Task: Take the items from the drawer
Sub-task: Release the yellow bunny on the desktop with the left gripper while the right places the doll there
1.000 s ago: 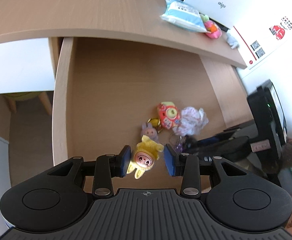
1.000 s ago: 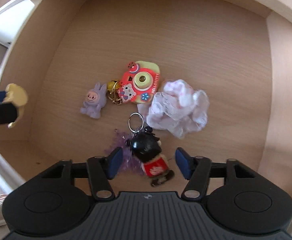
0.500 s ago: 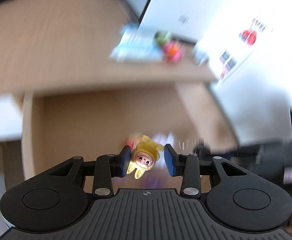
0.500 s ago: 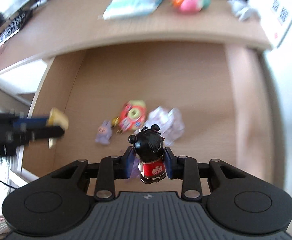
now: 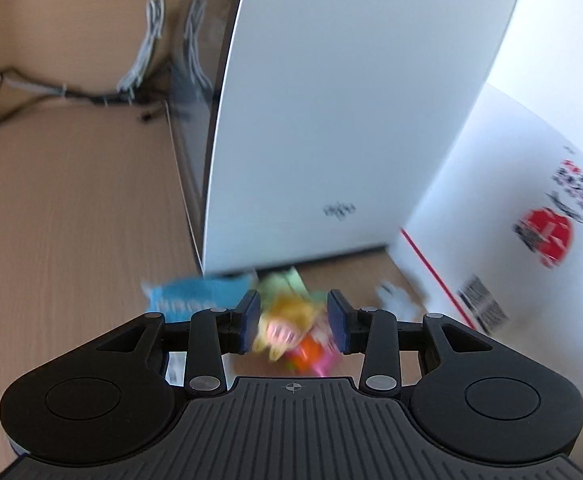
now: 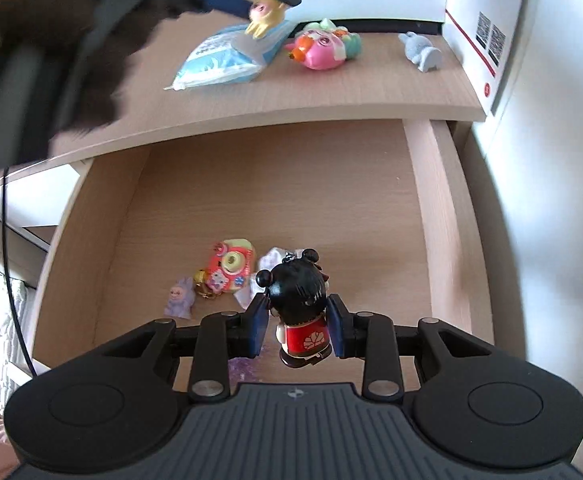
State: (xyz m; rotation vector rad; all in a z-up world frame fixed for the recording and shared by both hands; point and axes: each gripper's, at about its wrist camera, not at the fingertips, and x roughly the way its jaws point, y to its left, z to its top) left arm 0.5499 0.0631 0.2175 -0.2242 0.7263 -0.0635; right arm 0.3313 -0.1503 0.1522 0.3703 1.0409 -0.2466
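My left gripper (image 5: 293,320) is shut on a small yellow pig-faced toy (image 5: 283,326), blurred, and holds it above the desk top (image 5: 71,220). In the right wrist view that toy (image 6: 265,12) hangs over a blue tissue pack (image 6: 227,56). My right gripper (image 6: 297,320) is shut on a black-haired doll in a red dress (image 6: 297,300), held above the open drawer's floor (image 6: 271,200). In the drawer lie a pink toy camera (image 6: 229,266), a purple bunny (image 6: 180,298) and a pale scrunchie (image 6: 273,258), partly hidden behind the doll.
On the desk top lie a pink fish toy (image 6: 323,46) and a grey figure (image 6: 421,52). A white aigo box (image 5: 351,120) stands upright behind them, and a second printed box (image 5: 531,220) is at the right. Cables (image 5: 139,60) run at the back left.
The left gripper swung up from over the drawer to above the desk top, still gripping the yellow toy. The right gripper closed on the doll and lifted it off the drawer floor.
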